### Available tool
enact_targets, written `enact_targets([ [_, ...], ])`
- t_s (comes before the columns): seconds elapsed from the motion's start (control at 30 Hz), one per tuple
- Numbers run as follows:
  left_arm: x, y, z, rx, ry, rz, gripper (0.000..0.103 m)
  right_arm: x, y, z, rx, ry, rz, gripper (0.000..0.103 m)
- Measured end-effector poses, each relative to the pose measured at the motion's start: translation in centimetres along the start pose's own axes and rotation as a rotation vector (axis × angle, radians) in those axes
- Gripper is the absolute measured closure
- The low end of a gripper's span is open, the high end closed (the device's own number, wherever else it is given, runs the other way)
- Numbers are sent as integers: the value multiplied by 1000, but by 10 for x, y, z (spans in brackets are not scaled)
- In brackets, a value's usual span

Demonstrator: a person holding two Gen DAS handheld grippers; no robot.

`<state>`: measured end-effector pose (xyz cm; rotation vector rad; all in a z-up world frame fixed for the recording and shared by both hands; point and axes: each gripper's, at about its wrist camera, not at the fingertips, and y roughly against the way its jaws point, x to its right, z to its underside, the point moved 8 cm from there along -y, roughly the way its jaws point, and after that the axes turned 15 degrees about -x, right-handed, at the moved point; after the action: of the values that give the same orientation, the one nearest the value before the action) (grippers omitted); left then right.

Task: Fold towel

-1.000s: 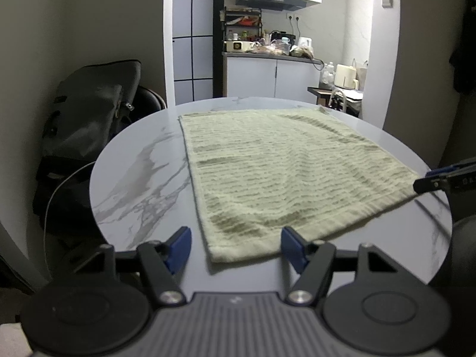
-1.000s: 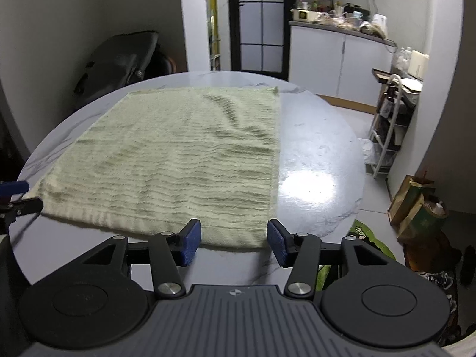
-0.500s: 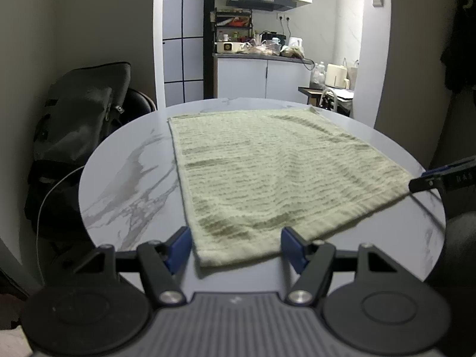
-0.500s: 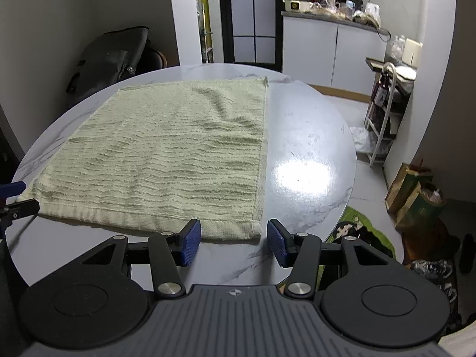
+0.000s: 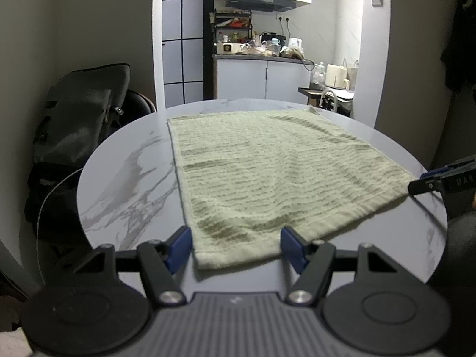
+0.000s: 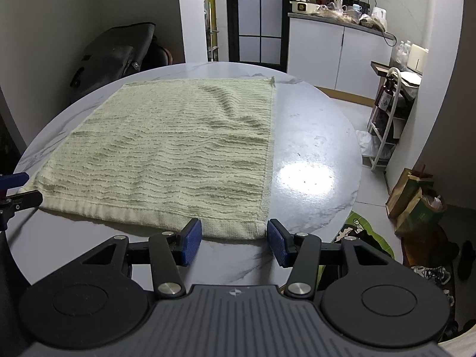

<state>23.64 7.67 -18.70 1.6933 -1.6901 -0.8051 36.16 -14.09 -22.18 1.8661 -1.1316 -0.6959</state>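
Note:
A pale green ribbed towel lies flat and unfolded on the round marble table; it also shows in the right wrist view. My left gripper is open, its blue pads on either side of the towel's near left corner. My right gripper is open, its pads on either side of the near right corner. Each gripper's tip shows at the edge of the other's view: the right gripper and the left gripper.
A dark bag rests on a chair beyond the table's left side. A kitchen counter with clutter stands behind. A white rack and paper bags stand on the floor to the right.
Both grippers have moved slightly back and down toward the towel's near edge, so the near corners now sit between the open pads. The towel has not moved.

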Motion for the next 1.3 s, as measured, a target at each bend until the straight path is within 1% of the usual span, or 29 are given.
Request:
enact_targets([
  [0.2, -1, 0, -1, -8, 5, 1, 34, 0, 0, 0, 7, -13, -10, 49],
  [0.23, -1, 1, -1, -5, 4, 2, 36, 1, 0, 0, 8, -16, -14, 49],
  [0.27, -2, 1, 0, -3, 4, 3, 40, 1, 0, 0, 9, -18, -15, 49],
  [0.37, -3, 2, 1, 5, 13, 6, 47, 1, 1, 0, 11, -23, -18, 50],
  [0.43, -5, 3, 1, 5, 16, 7, 49, 2, 1, 0, 13, -31, -23, 50],
  [0.53, -6, 5, 2, 5, 18, 7, 49, 6, 3, -1, 26, -58, -34, 50],
  [0.63, -5, 5, 2, 6, 9, -2, 49, 11, 1, -4, 20, -90, -53, 50],
  [0.73, -4, 5, 3, 8, 3, -8, 48, 9, -1, -6, 14, -79, -40, 50],
  [0.87, -5, 6, 4, 16, 4, -6, 48, 0, -4, -7, 0, -26, -1, 50],
  [0.9, -5, 6, 4, 20, 2, -4, 50, -1, -4, -7, -1, -13, 1, 50],
  [0.97, -3, 7, 5, 27, -5, 6, 60, -3, -4, -7, 0, -4, 0, 50],
  [1.0, -2, 8, 6, 30, -10, 15, 62, -3, -4, -7, 0, -3, -1, 51],
  [1.07, 0, 8, 6, 32, -13, 27, 72, -4, -3, -7, 2, 8, -8, 55],
  [1.17, 2, 8, 5, 32, -10, 43, 81, -7, -2, -6, 10, 26, -27, 67],
  [1.23, 3, 8, 5, 31, -6, 48, 84, -9, -1, -4, 17, 36, -44, 80],
  [1.3, 3, 8, 5, 30, -1, 54, 89, -9, 0, -3, 21, 38, -61, 88],
])
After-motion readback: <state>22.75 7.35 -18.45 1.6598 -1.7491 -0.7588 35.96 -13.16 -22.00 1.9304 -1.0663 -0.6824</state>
